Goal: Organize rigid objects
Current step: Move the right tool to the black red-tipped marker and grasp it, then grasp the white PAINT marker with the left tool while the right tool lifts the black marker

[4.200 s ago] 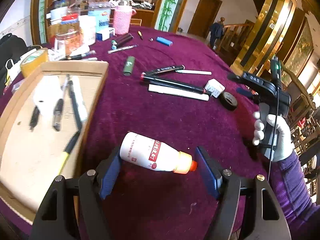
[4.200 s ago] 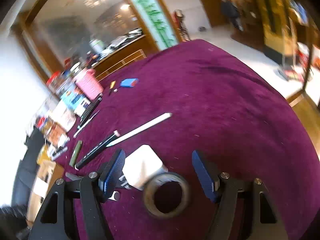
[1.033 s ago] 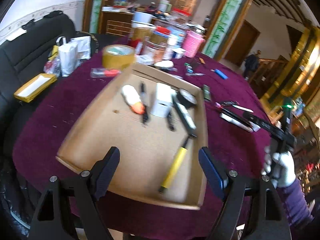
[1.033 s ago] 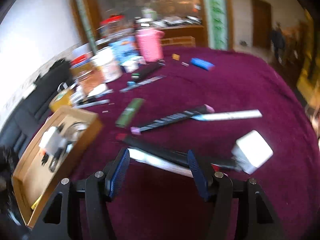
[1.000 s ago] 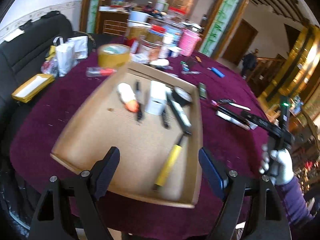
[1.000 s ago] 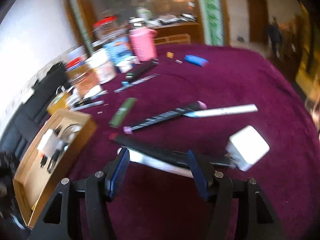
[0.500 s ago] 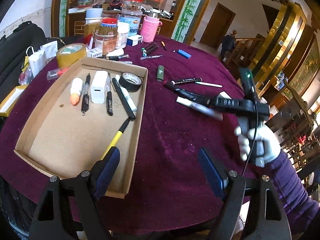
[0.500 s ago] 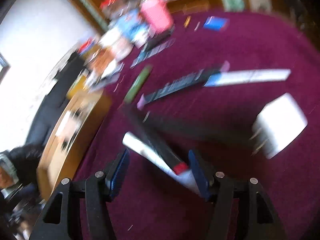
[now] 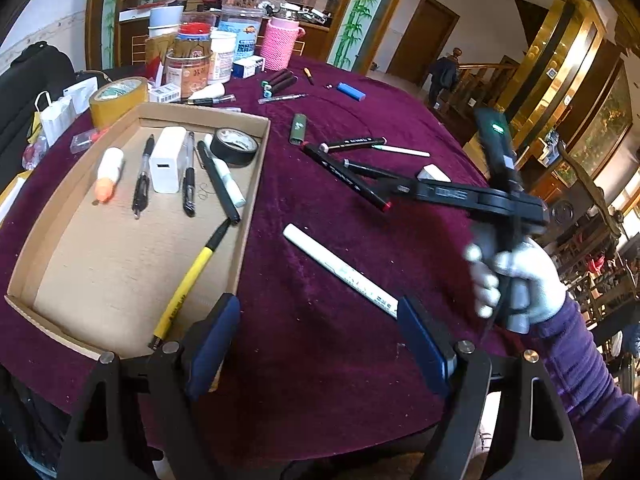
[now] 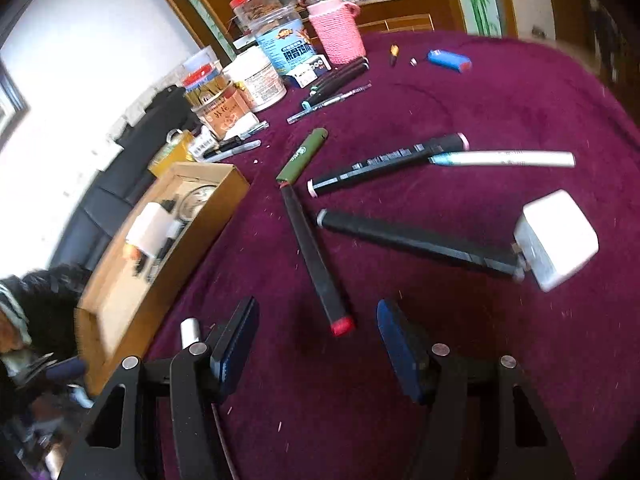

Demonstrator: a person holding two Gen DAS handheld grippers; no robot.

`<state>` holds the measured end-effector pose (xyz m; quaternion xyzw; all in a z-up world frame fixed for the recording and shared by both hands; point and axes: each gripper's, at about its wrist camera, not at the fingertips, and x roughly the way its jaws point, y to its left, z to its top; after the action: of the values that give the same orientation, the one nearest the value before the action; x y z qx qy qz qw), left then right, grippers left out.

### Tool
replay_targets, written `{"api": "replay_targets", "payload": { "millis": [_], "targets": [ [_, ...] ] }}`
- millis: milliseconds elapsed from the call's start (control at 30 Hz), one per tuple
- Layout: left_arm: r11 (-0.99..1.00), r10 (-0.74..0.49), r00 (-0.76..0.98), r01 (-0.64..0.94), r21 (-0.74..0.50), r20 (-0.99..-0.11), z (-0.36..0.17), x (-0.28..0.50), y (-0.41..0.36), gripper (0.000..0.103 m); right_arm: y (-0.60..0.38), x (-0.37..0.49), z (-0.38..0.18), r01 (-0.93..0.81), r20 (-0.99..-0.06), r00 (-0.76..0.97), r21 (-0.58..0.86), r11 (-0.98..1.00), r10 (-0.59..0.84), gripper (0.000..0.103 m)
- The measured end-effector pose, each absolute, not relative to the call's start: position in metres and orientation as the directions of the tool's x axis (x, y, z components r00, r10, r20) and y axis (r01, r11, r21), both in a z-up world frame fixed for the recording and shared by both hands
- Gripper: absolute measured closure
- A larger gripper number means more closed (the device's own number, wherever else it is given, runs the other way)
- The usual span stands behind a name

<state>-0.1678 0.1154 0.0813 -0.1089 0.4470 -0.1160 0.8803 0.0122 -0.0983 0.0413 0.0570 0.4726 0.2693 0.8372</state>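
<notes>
My left gripper (image 9: 320, 340) hangs open over the purple cloth, just right of the cardboard tray (image 9: 256, 184). A white marker (image 9: 340, 272) lies slantwise ahead of it, its near end by the right finger. The tray holds a white bottle (image 9: 107, 172), pens, a white charger (image 9: 166, 160), black tape (image 9: 234, 146) and a yellow-handled tool (image 9: 188, 276). My right gripper (image 10: 316, 344) is open too. The red end of a black marker (image 10: 316, 256) lies between its fingertips, untouched. Beyond lie another black marker (image 10: 416, 240), a white charger (image 10: 556, 240) and a green lighter (image 10: 303, 155).
Jars, tins and a pink knitted jar (image 9: 280, 44) crowd the table's far side, with a tan tape roll (image 9: 116, 98) beside the tray. More markers and a blue lighter (image 10: 448, 60) lie further back. A gloved hand (image 9: 520, 280) holds the right gripper at the table's right edge.
The left view has swung right, from over the tray to the cloth beside it. In the right view the red-ended marker has turned end-on toward the fingers, and the white marker has gone left.
</notes>
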Motion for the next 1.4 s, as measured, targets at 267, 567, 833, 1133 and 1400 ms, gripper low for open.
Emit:
{"api": "replay_targets", "payload": {
  "millis": [267,567,833,1133,1400],
  "targets": [
    [0.934,-0.348,0.535,0.132,-0.331,-0.770,0.079,-0.166,0.092,0.023,-0.043,0.032,0.019,-0.414,-0.805,0.493,0.118,0.902,0.331,0.085],
    [0.922,-0.383,0.455,0.130,-0.366,-0.804,0.053,-0.137,0.063,0.023,-0.108,-0.019,0.022,-0.371,-0.845,0.415,0.182,0.911,0.338,0.085],
    [0.977,-0.214,0.424,0.086,-0.196,-0.880,0.017,-0.069,0.032,0.033,-0.161,-0.054,0.020,-0.314,-0.831,0.402,0.270,0.910,0.385,0.085],
    [0.966,-0.217,0.426,0.224,-0.130,-0.878,0.024,-0.076,0.005,0.086,-0.168,-0.054,0.014,-0.300,-0.805,0.418,0.316,0.900,0.422,0.075],
    [0.957,-0.184,0.477,0.287,-0.046,-0.859,0.016,-0.087,-0.020,0.047,-0.162,-0.053,0.014,-0.304,-0.798,0.438,0.300,0.904,0.413,0.069]
  ]
}}
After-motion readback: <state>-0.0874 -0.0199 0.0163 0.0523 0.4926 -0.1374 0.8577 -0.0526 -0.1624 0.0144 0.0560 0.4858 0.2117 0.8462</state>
